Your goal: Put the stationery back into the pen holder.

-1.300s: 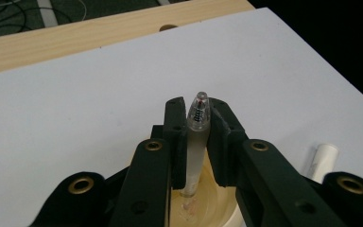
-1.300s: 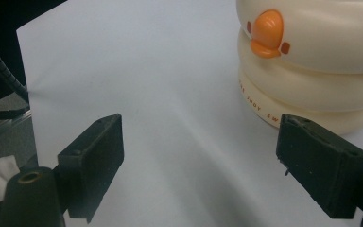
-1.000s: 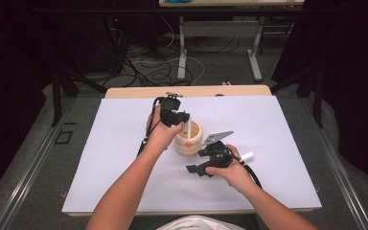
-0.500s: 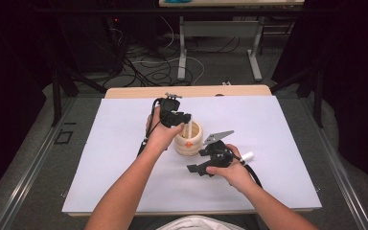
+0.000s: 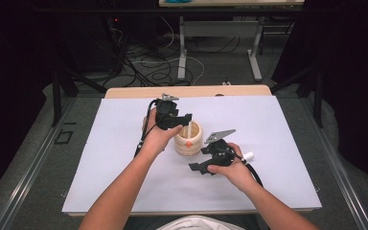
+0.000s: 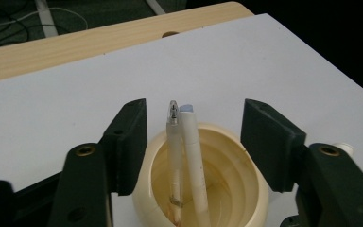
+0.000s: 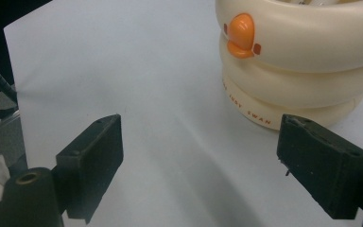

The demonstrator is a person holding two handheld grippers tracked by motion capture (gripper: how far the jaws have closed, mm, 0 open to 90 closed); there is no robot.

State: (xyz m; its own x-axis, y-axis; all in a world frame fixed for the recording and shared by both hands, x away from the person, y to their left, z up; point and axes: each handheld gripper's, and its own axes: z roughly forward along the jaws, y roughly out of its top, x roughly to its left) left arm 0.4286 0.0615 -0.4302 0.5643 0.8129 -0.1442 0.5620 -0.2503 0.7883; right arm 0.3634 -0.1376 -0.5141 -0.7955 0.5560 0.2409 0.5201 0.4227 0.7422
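While two pens [image 6: 184, 156] stand in the cream holder [image 5: 189, 139], the left gripper [image 6: 194, 142] spreads wide above it; the right gripper [image 7: 198, 165], nearer, also gapes, empty

Both grippers, left [image 5: 184, 120] and right [image 5: 199, 166], are black, with blocky flat-faced jaws and brass-coloured screw eyes at the base. Each carries a grey three-cornered plate and trails a black cable. The person wears a white top [image 5: 199, 224].
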